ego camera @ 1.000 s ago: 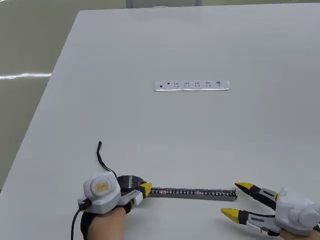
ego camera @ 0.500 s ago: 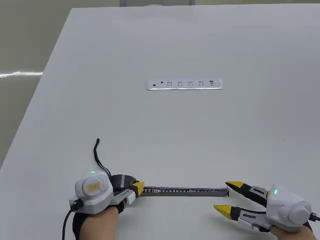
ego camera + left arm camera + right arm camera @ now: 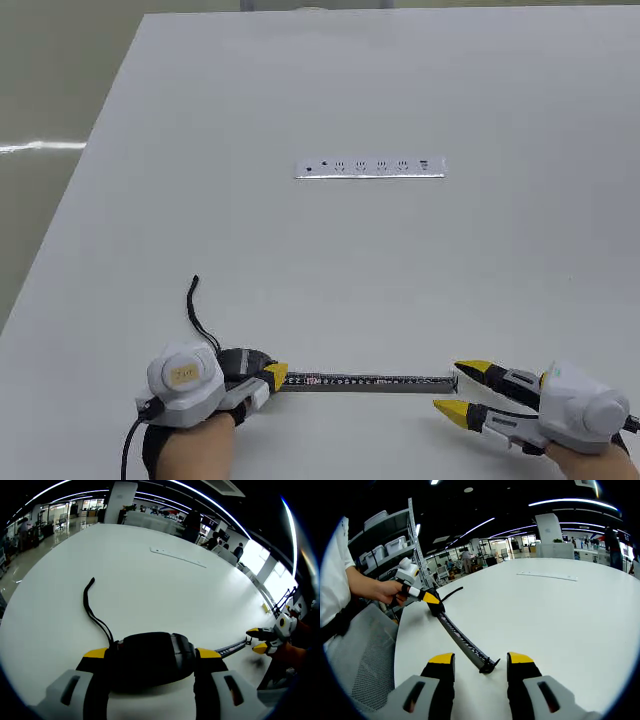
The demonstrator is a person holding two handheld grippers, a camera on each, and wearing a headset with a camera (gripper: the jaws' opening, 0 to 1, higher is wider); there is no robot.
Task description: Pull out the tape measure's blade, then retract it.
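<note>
Open tabletop between blade, power strip

A broad white worktop spreads across the head view, with a white power strip lying flat around its middle. Past the worktop's left edge lies a glossy grey-green floor that catches a streak of light. The gripper views show a large hall with long ceiling light strips, a white pillar, bright windows and metal shelving that holds pale bins.

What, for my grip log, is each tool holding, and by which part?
Left tool clamps the tape measure's case by its sides; right tool open, holding nothing.
</note>
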